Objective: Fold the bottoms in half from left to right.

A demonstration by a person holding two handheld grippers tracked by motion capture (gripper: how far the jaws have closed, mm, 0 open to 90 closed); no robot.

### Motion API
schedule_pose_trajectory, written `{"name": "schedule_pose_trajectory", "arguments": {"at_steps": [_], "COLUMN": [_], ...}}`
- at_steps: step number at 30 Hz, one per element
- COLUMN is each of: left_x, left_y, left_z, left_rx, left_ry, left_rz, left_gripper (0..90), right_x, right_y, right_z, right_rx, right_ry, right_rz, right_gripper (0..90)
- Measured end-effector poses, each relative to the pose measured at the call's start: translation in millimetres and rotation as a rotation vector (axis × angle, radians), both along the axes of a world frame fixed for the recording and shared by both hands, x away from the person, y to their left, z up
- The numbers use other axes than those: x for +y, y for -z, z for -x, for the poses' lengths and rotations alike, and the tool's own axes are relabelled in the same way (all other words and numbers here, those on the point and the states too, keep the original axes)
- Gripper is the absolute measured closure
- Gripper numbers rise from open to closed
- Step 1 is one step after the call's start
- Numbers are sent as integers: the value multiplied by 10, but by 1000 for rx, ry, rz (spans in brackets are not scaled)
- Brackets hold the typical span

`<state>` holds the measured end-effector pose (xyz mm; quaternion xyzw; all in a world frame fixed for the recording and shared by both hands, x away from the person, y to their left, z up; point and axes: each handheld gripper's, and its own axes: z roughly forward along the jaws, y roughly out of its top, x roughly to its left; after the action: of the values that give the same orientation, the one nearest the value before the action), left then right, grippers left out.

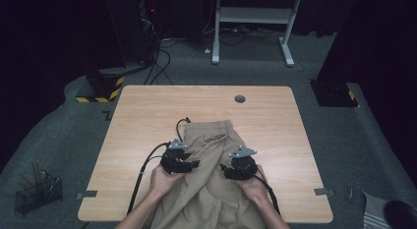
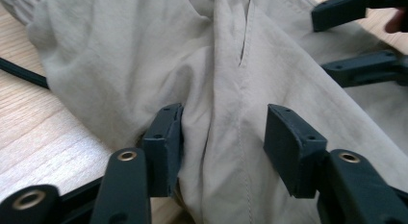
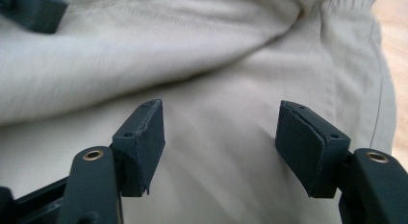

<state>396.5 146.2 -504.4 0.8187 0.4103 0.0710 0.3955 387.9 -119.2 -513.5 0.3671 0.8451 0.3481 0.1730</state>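
Observation:
Beige trousers (image 1: 211, 140) lie crumpled on the wooden table (image 1: 147, 106), running from its middle to the near edge. My left gripper (image 1: 194, 164) rests on their left side, jaws pointing right. In the left gripper view a raised fold of the trousers (image 2: 120, 65) stands between the parted jaws of the left gripper (image 2: 223, 142); one fingertip (image 2: 163, 142) touches the cloth, the other stands off it. My right gripper (image 1: 223, 167) faces it from the right. Its jaws (image 3: 223, 142) stand wide above smooth cloth (image 3: 192, 51) with nothing pinched. The right gripper (image 2: 356, 36) also appears far off in the left gripper view.
A round grommet hole (image 1: 240, 98) sits near the table's far edge. On the floor stand a wire basket (image 1: 38, 192) at the left, a yellow-and-black striped base (image 1: 101, 89), and a white desk frame (image 1: 253, 22) behind. Bare wood lies left, right and beyond the trousers.

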Motion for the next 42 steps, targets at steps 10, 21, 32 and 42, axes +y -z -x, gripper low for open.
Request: {"name": "schedule_pose_trajectory", "arguments": {"at_steps": [10,21,32,42], "left_x": [-75,-96,-94,-10], "left_y": [63,89,112,-39], "left_z": [-131,-491,-967,-998], "left_rx": [-2,12,-44,-18], "left_ry": [12,0,-59,-80], "left_rz": [-10,-27,-79,-75], "left_gripper": [466,474,432,407], "right_x": [-13,159,304,236], "right_y": [104,105,107,47], "right_z": [-20,-243,-633,-663], "right_rx": [1,-1,-4,-3], "right_ry": [-3,38,120,154], "right_rz": [-24,-23,-25,-41], "right_gripper": [337,337,337,398]}}
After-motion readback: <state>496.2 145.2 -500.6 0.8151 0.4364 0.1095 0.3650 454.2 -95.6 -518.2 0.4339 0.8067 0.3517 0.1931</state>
